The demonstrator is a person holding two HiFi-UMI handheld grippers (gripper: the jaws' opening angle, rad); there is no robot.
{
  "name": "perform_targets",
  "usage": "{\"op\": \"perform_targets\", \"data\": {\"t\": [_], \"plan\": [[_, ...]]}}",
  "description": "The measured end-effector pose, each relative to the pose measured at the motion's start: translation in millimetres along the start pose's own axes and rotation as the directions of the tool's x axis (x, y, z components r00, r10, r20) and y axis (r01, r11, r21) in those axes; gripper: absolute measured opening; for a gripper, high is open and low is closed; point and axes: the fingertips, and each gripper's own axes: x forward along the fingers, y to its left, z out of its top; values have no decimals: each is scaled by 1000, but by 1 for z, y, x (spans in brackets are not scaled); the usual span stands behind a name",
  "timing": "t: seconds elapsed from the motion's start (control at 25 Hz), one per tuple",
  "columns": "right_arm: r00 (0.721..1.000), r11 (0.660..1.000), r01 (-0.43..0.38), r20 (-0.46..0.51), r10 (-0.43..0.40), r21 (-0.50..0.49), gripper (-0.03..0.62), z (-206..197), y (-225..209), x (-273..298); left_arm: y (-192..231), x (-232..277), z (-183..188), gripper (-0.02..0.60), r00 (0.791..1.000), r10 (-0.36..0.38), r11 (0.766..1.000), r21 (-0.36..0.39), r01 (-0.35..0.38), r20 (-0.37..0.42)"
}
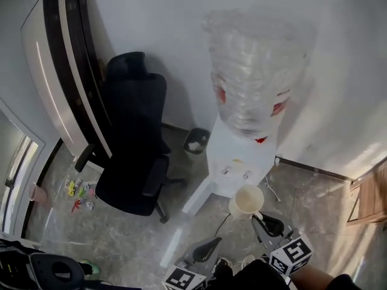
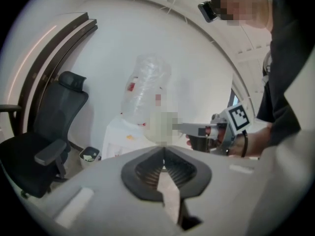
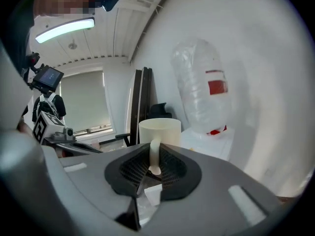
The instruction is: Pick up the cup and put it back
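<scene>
Ribbed pads (image 3: 132, 170) of the right gripper (image 3: 154, 168) clamped on the thin handle of the cream cup (image 3: 160, 132) — nothing else bearing it, body of the cup upright and hanging forward of the jaws. Beside it, left gripper (image 2: 164, 163) closed on nothing. Cup in the air, in front of the water dispenser (image 1: 233, 162) and apart from it.

Likely troubles:
- Swinging or twisting about that narrow handle if jerked, being held at one small spot off its centre.
- Slipping out between the pads if the grip eases.
- Knocking the rim against the dispenser's front or taps if carried further forward.
- Tipping on landing if set down tilted or let go early.

Room for moving:
- Open floor on the near side and to the right of the dispenser.
- Office chair (image 1: 133, 150) well apart on the left.
- Small waste bin (image 1: 195, 141) between chair and dispenser, by the wall.
- Wall close behind the big bottle (image 1: 254, 71) — no way through there.

Best kept level, slow, and clear of the left gripper alongside.
</scene>
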Motion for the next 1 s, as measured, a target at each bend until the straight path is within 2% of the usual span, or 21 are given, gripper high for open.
{"op": "perform_targets", "data": {"t": [0.24,0.4,0.56,0.8,1.0], "plan": [[998,1000,6,66,-4,-29,49,15,14,-77,-56,-11,-2,3,999,-38,998,42,38,0],[998,1000,-5,67,5,-12,49,2,25,-137,-110,-17,-16,3,998,-66,997,49,66,-4],[996,1000,-11,85,10,7,49,-7,35,-189,-149,-28,-20,3,998,-57,996,71,55,17],[996,1000,-18,91,18,5,49,-15,43,-216,-178,-42,-13,3,997,-46,990,135,36,69],[994,1000,-9,107,8,12,49,-9,62,-216,-183,-55,-2,3,993,-80,983,170,65,83]]}}
